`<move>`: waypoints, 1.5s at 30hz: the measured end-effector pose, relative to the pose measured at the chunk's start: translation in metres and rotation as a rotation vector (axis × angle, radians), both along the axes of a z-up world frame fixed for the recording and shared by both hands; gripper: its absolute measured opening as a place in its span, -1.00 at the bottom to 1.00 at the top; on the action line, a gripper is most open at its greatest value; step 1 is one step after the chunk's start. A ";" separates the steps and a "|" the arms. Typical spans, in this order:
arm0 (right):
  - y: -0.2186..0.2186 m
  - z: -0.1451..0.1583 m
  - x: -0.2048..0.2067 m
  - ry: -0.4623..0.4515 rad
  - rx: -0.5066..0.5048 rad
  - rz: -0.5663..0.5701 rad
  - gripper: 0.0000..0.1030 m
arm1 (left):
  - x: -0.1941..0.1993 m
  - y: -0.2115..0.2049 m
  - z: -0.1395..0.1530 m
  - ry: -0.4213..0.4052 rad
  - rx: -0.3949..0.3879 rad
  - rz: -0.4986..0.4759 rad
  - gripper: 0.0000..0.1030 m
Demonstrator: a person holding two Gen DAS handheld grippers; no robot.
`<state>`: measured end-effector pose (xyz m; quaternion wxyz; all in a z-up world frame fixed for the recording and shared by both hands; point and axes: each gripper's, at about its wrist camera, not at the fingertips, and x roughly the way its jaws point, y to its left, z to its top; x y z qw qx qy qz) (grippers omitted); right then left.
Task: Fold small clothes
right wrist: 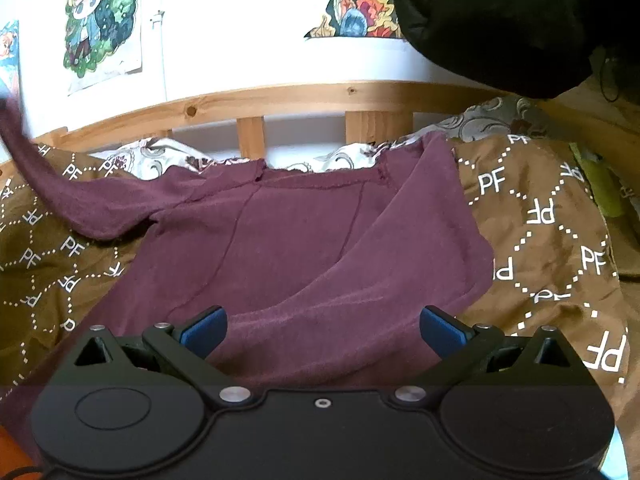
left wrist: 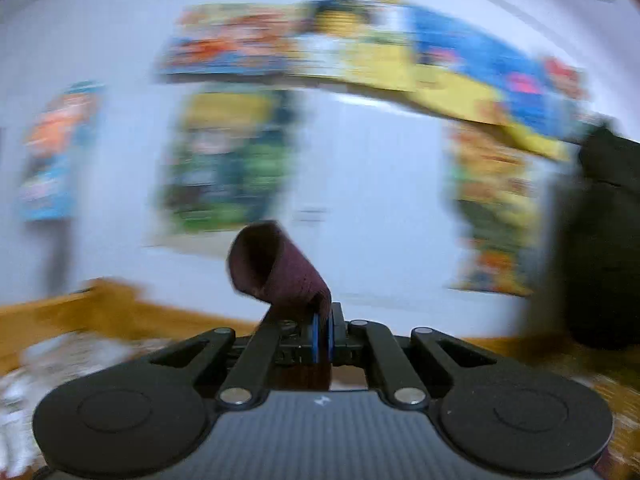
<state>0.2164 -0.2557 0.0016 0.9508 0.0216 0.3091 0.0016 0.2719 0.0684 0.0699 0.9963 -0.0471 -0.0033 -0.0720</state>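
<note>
Now maroon sleeve cuff point(left wrist: 276, 268) between clamped left gripper point(left wrist: 322, 338) pads.

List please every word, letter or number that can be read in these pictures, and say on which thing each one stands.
"PF": white letters repeated, some sideways or upside down, inside dotted diamonds on the brown cover beneath the maroon shirt.
Posters on the wall in the right wrist view: drawings only, no readable text.
Posters in the left wrist view: too blurred to read.
Small white mark on the left gripper body: not legible.
</note>
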 end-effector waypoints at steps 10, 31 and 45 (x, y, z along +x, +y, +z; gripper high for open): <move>-0.034 0.020 -0.011 -0.024 0.005 -0.159 0.99 | -0.002 -0.107 -0.046 0.167 0.151 -0.455 -0.93; -0.058 0.024 -0.038 0.014 0.099 -0.173 0.99 | -0.025 -0.141 -0.135 0.537 0.298 -0.622 -0.02; -0.034 -0.010 -0.016 0.102 0.137 -0.002 0.89 | 0.021 -0.075 -0.116 0.574 0.184 -0.216 0.81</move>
